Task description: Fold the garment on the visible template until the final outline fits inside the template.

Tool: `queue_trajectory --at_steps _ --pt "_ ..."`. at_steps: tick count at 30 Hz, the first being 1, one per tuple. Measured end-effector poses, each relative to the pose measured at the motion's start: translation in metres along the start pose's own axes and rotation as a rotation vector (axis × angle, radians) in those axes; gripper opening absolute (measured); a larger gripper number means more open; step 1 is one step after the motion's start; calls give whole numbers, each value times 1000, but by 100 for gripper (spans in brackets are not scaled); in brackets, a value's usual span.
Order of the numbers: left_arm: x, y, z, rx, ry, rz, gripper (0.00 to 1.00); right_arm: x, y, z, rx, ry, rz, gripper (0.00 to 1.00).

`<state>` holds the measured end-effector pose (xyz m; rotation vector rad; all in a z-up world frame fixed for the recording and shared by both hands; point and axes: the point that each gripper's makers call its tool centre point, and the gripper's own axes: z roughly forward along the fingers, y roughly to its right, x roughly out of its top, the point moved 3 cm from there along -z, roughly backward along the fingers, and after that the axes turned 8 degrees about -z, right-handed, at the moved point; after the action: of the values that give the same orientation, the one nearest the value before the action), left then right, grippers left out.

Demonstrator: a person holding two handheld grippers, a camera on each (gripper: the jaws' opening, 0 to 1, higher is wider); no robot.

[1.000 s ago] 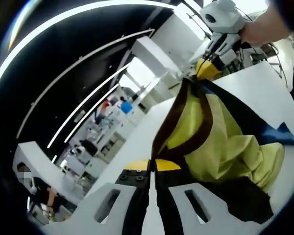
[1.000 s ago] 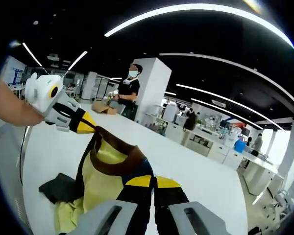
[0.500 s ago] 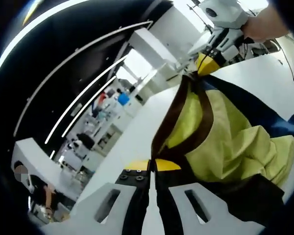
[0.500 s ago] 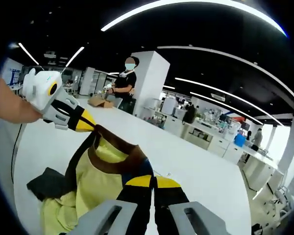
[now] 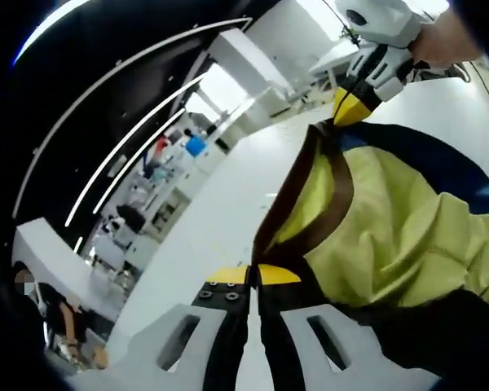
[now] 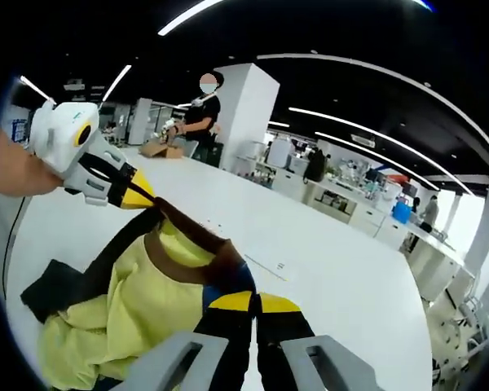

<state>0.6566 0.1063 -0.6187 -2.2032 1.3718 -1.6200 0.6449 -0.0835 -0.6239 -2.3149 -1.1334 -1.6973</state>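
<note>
Garment [image 5: 391, 236]: yellow cloth with brown collar band and dark navy panels, held up over a white table [image 6: 326, 269], its lower part bunched. Left gripper [image 5: 253, 275] and right gripper [image 6: 253, 302] each clamp the collar edge. Room: open hall, ceiling light strips, person [image 6: 197, 118] standing behind the table.

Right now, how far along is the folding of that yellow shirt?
Early stage. Done: both grippers have pinched the yellow garment with brown collar at its neckline. In hand: the left gripper and right gripper hold it stretched between them above the white table, body hanging crumpled. Left: laying it flat and every fold; I can't see a template.
</note>
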Motion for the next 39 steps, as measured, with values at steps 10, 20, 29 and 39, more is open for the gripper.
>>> queue_trajectory --at_steps 10,20,29,39 --pt "-20 7 28 -44 -84 -5 0 -27 -4 30 23 -104 -8 0" --pt "-21 6 29 -42 -120 -36 11 -24 2 28 0 -124 -19 11" --pt "-21 10 7 -39 -101 -29 10 -19 4 7 -25 -94 9 10" --pt "-28 18 -26 -42 -68 -86 10 -15 -1 -21 -48 -42 57 12"
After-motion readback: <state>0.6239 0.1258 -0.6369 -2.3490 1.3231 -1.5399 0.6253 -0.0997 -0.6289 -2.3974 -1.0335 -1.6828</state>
